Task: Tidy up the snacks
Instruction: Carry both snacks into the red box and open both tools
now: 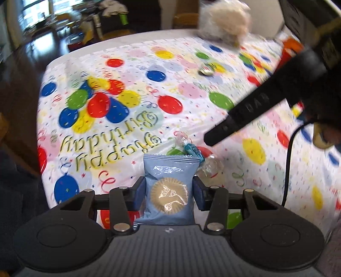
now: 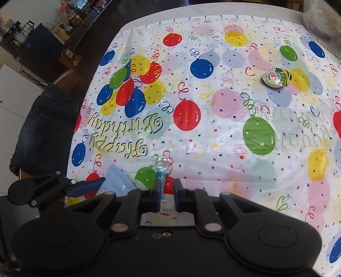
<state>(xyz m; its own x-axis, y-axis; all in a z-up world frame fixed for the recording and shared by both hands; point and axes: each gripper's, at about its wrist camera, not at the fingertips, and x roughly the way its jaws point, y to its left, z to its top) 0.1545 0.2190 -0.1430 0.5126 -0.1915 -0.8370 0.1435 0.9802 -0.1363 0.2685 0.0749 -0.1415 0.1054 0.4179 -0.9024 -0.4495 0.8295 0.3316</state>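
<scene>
A light blue cookie packet (image 1: 169, 187) lies between the fingers of my left gripper (image 1: 169, 188), which touch its two sides; it also shows in the right wrist view (image 2: 116, 182). A blue wrapped candy (image 1: 192, 150) with clear twisted ends lies just beyond the packet. In the right wrist view that candy (image 2: 161, 181) sits between the fingers of my right gripper (image 2: 166, 189). The jaws are narrow, with a small gap to the right finger. The right gripper (image 1: 210, 139) hangs over the candy in the left view. A round green-and-white snack cup (image 2: 276, 77) lies far right on the table; it also shows blurred in the left wrist view (image 1: 206, 69).
The table wears a birthday balloon tablecloth (image 2: 213, 127). A fluffy white thing (image 1: 226, 20) and an orange object (image 1: 291, 49) sit at the far edge. A black cable (image 1: 287, 170) hangs from the right gripper. A chair with dark jeans (image 2: 42, 132) stands at the table's left.
</scene>
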